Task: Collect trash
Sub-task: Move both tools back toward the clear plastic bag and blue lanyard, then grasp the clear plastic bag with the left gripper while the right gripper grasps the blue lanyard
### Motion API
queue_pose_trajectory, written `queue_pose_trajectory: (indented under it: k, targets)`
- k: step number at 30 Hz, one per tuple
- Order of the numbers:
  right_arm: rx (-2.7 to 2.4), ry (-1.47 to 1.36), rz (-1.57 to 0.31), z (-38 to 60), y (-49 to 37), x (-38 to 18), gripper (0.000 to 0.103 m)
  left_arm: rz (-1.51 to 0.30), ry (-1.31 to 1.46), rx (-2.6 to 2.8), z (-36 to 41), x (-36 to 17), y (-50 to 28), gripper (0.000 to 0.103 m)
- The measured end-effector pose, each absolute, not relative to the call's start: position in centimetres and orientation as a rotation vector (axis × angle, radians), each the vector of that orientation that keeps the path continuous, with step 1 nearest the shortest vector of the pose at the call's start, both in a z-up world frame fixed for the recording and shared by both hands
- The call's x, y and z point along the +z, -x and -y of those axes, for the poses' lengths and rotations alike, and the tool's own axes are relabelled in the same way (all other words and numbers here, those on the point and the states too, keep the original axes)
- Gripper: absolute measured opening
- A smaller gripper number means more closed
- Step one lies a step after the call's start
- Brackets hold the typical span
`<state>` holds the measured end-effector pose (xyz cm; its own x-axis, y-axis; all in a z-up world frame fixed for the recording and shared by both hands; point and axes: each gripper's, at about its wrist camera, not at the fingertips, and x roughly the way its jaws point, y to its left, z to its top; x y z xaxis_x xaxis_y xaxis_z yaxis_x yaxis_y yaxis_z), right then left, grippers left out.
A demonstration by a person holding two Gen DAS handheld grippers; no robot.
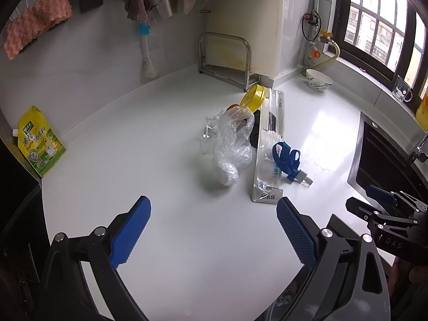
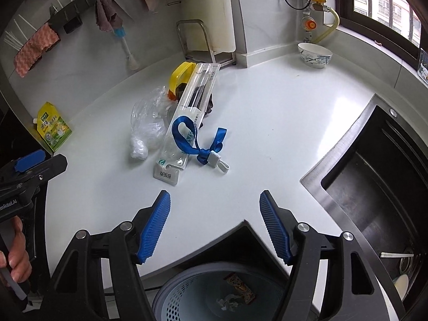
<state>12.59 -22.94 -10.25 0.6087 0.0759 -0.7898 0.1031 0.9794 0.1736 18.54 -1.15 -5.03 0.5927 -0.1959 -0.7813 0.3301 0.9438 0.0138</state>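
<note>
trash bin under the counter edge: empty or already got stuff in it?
Not empty. The right wrist view looks down into the bin: a printed wrapper and a crumpled white scrap lie on its bottom.

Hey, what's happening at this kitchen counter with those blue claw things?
A person is holding a two-finger tool in each hand to clear trash off the white counter. Both the left gripper and the right gripper are open and empty, hovering short of the pile. The crumpled clear plastic bag, long clear package, blue strap and yellow lid lie untouched. A waste basket below the counter edge already holds a few scraps.
</note>
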Motion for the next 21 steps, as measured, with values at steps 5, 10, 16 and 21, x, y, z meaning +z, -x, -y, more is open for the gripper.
queue_pose_trajectory:
  k: [5,10,16,21]
  targets:
    - [-0.023,-0.205,-0.929,22.8,-15.3,-12.4,0.066,-0.914,-0.187,-0.321,1.7,-7.3,-20.9,0.093]
    - [0.0,-0.208,-0.925,22.7,-17.9,-14.0,0.066,-0.935,-0.17,-0.335,2.1,-9.0,-23.3,0.093]
    - [0.015,-0.164,-0.926,22.3,-20.6,-15.7,0.066,-0.939,-0.17,-0.34,2.5,-10.1,-24.9,0.093]
    - [0.0,-0.092,-0.933,22.0,-22.3,-17.0,0.066,-0.949,-0.169,-0.351,2.5,-10.6,-25.7,0.093]
